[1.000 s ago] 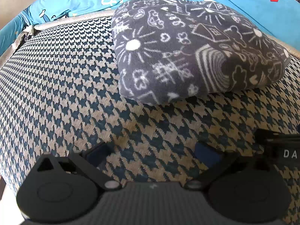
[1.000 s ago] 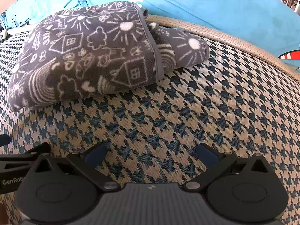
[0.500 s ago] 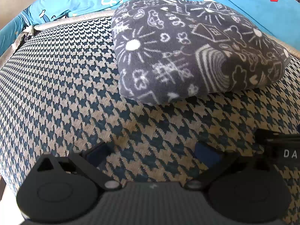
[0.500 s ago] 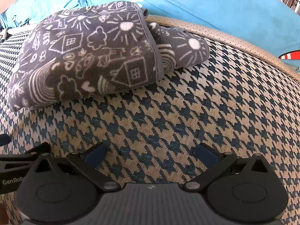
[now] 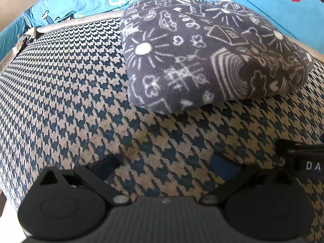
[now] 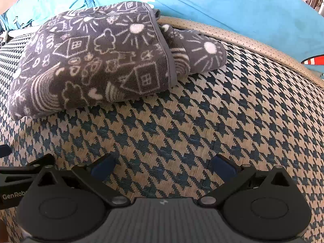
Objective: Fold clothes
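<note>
**Folded fleece sits ahead of two idle grippers**

Both grippers hover low over the houndstooth cushion (image 5: 60, 93), fingers apart and empty: left gripper (image 5: 166, 166), right gripper (image 6: 164, 166). Ahead lies the folded grey fleece (image 6: 91, 64), long axis crosswise, roughly midway between them. Behind it, blue pillows (image 6: 232, 6).

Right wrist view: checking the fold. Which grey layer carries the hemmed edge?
The upper layer; its hem overlaps the lower layer poking out right.
</note>
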A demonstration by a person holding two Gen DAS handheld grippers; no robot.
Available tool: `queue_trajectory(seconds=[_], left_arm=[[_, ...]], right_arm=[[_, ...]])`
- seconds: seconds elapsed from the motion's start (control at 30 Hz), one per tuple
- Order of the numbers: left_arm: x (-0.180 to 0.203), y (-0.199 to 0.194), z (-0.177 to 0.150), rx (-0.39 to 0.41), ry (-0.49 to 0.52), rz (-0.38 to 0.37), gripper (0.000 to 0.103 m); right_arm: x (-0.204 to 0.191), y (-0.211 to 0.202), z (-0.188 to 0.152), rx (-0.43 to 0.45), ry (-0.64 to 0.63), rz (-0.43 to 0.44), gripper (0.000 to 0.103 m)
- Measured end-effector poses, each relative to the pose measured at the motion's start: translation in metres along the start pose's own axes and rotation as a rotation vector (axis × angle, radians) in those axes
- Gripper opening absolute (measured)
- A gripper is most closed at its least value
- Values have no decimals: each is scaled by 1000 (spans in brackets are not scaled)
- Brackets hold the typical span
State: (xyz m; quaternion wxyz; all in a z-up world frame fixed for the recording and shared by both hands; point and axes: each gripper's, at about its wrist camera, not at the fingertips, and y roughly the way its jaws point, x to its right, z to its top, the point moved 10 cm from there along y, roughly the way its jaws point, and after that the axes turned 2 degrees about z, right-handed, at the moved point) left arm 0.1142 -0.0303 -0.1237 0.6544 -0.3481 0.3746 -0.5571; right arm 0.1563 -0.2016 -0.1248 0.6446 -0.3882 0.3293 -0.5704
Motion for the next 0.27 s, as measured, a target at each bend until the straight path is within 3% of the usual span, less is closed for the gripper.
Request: queue_trajectory(seconds=[0.27], left_arm=[[-1, 0, 0, 0, 0, -7, 103]], right_arm=[[-2, 0, -1, 3, -4, -5, 103]])
